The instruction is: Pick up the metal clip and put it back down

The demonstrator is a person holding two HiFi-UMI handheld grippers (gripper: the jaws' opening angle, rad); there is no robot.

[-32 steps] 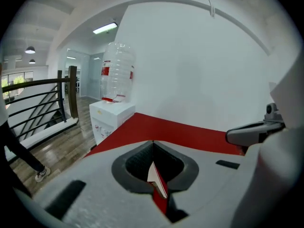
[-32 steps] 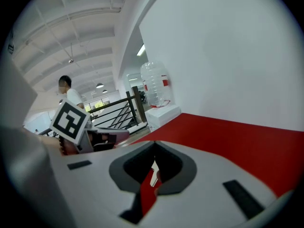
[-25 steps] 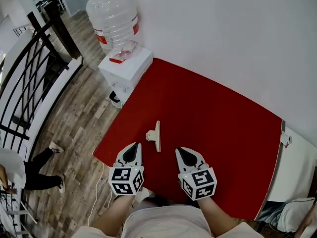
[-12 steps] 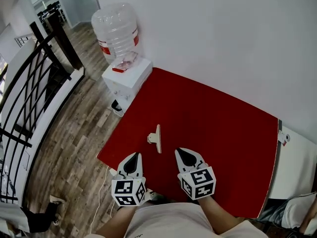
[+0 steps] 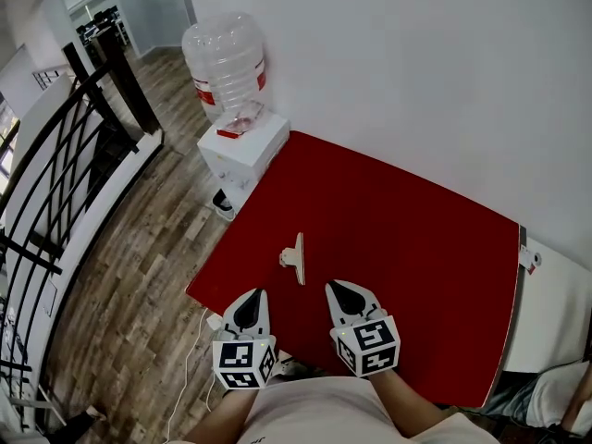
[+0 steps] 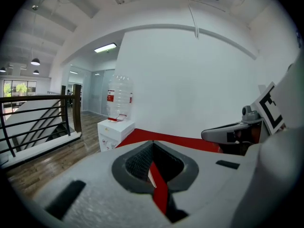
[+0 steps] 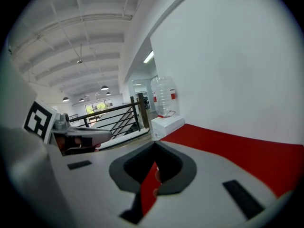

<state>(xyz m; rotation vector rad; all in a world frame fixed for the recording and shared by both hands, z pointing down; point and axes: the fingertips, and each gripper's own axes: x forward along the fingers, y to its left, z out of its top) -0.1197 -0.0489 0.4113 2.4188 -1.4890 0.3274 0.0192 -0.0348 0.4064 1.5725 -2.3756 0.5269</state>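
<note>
The metal clip [image 5: 294, 259] lies flat on the red table [image 5: 407, 239], near its front left part. My left gripper [image 5: 255, 295] hovers at the table's near edge, just below and left of the clip, jaws shut with nothing in them. My right gripper [image 5: 336, 289] sits beside it to the right, a little below and right of the clip, also shut and holding nothing. In the left gripper view the shut jaws [image 6: 152, 143] point along the table toward the wall. The right gripper view shows its shut jaws [image 7: 155, 144] above the red surface. The clip is hidden in both gripper views.
A white water dispenser [image 5: 248, 146] with a clear bottle [image 5: 227, 63] stands off the table's far left corner. A black railing [image 5: 55, 183] runs along the wooden floor [image 5: 139, 276] on the left. A white wall backs the table. White furniture [image 5: 555, 303] adjoins the right edge.
The head view has shifted, so the table sits slightly lower right. Both grippers drew back a little toward the near edge. The clip has not moved. A person on the floor left the view.
</note>
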